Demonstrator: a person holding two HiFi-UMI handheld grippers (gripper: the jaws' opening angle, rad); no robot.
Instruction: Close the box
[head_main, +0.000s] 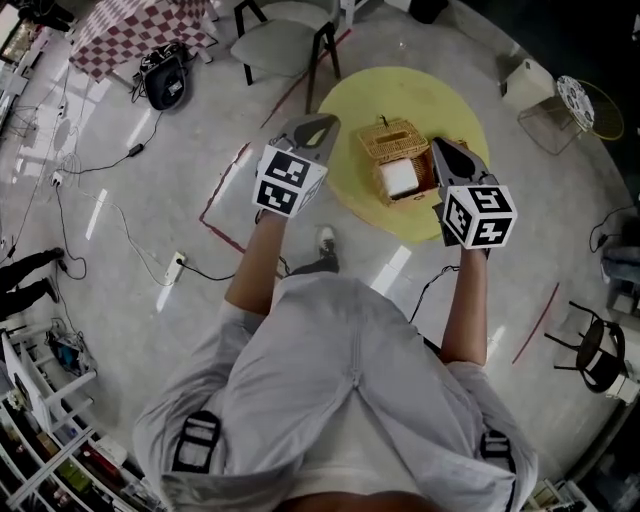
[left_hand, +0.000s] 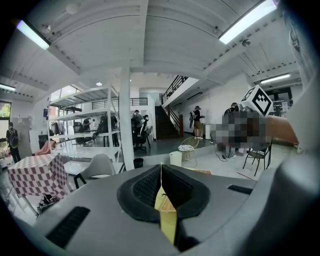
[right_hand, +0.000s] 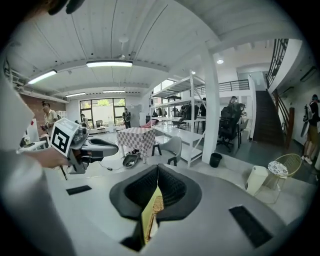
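Head view, nearest first: the person's grey top fills the bottom, and both forearms reach out over the near rim of the round yellow surface (head_main: 350, 110). The left gripper (head_main: 322, 125) has its jaws pressed together with nothing in them, tip at the surface's left edge. The right gripper (head_main: 440, 148) is likewise closed and empty, just right of the box (head_main: 398, 165).

B: Box position? Lid?

A: The wicker box sits roughly mid-surface, a bit toward the right. The lid (head_main: 392, 138) is up, tipped to the far side, and something white shows inside. There's bare yellow on the left and far sides — room there. The right is tight: the right gripper covers the box's right wall, so I can't tell whether it's touching or just beside.

B: Around it?

A: Open floor near left, with a red tape line (head_main: 225, 195) and a cable to a power strip (head_main: 177, 264). A grey chair (head_main: 285, 45) stands near the far-left rim, with a checkered table (head_main: 140, 35) further off. A black chair (head_main: 598, 352) is well apart on the right.

B: Gripper views any use?

A: Little. Both look out level across the room — only a sliver of wicker and yellow shows through the slot under the closed jaws. In the head view the near rim is partly hidden behind the marker cubes.
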